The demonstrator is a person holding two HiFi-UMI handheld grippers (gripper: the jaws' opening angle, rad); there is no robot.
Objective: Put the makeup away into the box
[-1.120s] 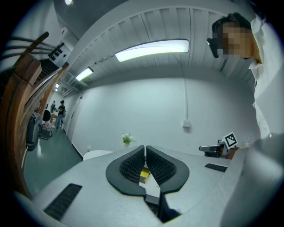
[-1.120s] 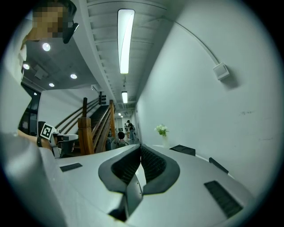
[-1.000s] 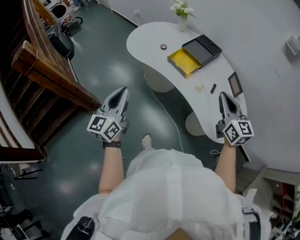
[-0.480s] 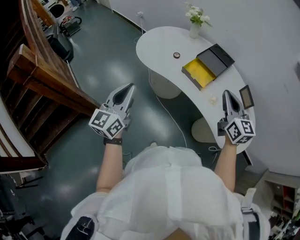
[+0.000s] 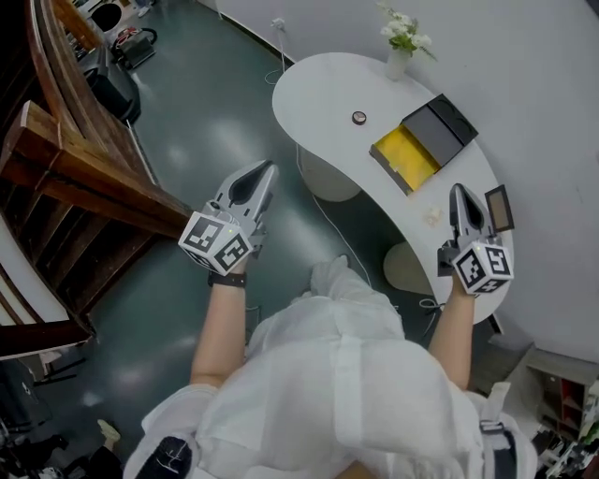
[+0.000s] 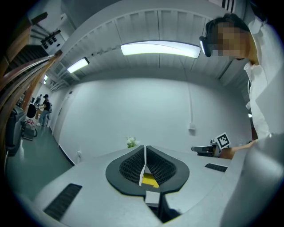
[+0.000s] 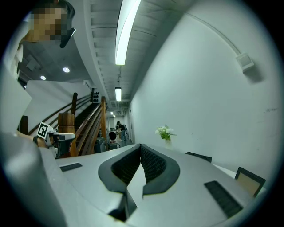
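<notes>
Approach stage | left gripper (image 5: pixel 266 168) and right gripper (image 5: pixel 460 191) both closed, empty, held level near white curved bench (image 5: pixel 318 84) | open yellow-lined box (image 5: pixel 405 157) mid-bench, ready to receive items | small round makeup pot (image 5: pixel 359 118) nearby, untouched

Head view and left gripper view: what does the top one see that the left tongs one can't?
Only the head view shows the white table, a small round thing on it and the dark tray. Only the left gripper view shows the long ceiling lights and people far off. Both show the flowers, the yellow box and the right tongs.
</notes>
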